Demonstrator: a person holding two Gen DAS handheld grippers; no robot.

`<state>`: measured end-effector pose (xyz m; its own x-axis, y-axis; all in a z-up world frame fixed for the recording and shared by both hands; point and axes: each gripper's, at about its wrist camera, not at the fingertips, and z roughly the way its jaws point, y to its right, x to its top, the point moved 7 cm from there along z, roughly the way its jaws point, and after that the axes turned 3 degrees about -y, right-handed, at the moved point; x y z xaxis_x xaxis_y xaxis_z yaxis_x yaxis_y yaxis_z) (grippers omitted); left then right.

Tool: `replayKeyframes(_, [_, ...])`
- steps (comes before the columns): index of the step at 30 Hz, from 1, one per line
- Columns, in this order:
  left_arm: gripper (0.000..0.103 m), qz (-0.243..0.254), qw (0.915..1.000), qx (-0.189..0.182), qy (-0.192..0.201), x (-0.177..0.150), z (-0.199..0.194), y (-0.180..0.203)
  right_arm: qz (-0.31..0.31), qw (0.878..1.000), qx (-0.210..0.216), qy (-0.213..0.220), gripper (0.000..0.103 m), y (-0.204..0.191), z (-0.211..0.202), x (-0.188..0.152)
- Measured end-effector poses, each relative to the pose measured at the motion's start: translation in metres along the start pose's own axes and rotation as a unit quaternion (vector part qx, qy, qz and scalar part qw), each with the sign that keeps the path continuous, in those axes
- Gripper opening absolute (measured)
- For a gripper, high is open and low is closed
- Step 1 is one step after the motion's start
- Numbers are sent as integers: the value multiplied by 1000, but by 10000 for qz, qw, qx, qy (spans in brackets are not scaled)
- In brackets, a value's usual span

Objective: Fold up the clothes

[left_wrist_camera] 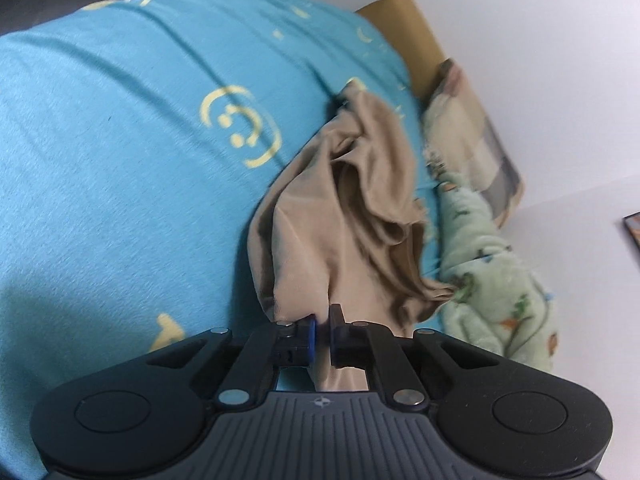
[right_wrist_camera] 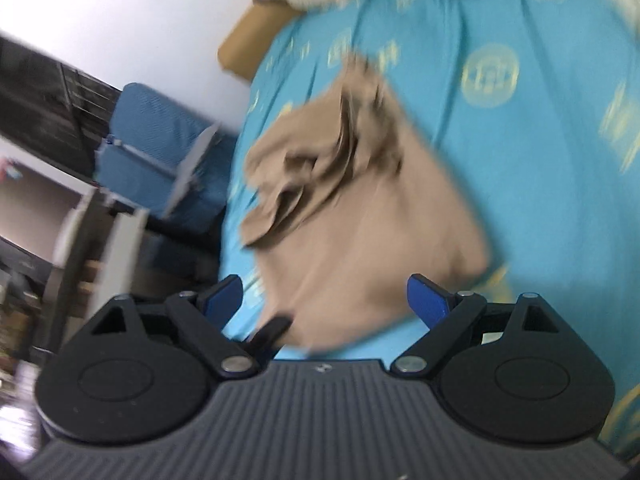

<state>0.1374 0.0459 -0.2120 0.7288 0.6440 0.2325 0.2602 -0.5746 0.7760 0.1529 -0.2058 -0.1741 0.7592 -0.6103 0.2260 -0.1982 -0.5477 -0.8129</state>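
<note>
Left tool (left_wrist_camera: pixel 322 330) pinches the near edge of the tan garment (left_wrist_camera: pixel 360 208), bunched ahead of it on the blue bedsheet (left_wrist_camera: pixel 120 128). Right tool (right_wrist_camera: pixel 325 298) hangs spread over the cloth; best to grab the opposite corner and pull it taut.

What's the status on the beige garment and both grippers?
Left gripper shut on crumpled beige garment edge. Right gripper open above it. Pale green fleece alongside, not blocking.
</note>
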Motion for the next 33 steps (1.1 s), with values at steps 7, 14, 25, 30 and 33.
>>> replayKeyframes(7, [6, 258, 9995, -94, 146, 1, -9, 10, 708, 9975, -78, 8, 91, 29, 19, 3])
replayKeyframes(14, [6, 283, 9993, -173, 155, 1, -17, 10, 1100, 9899, -639, 627, 37, 59, 9, 19])
replayKeyframes(25, [6, 1522, 9820, -641, 913, 1, -67, 68, -474, 9845, -177, 1682, 10, -8, -40, 29])
replayKeyframes(30, [5, 1780, 9731, -938, 1127, -14, -104, 91, -980, 9727, 42, 2103, 9, -34, -74, 25])
replayKeyframes(33, [5, 1763, 9718, -1064, 1153, -26, -126, 92, -1096, 9671, 194, 2289, 9, -46, -91, 15])
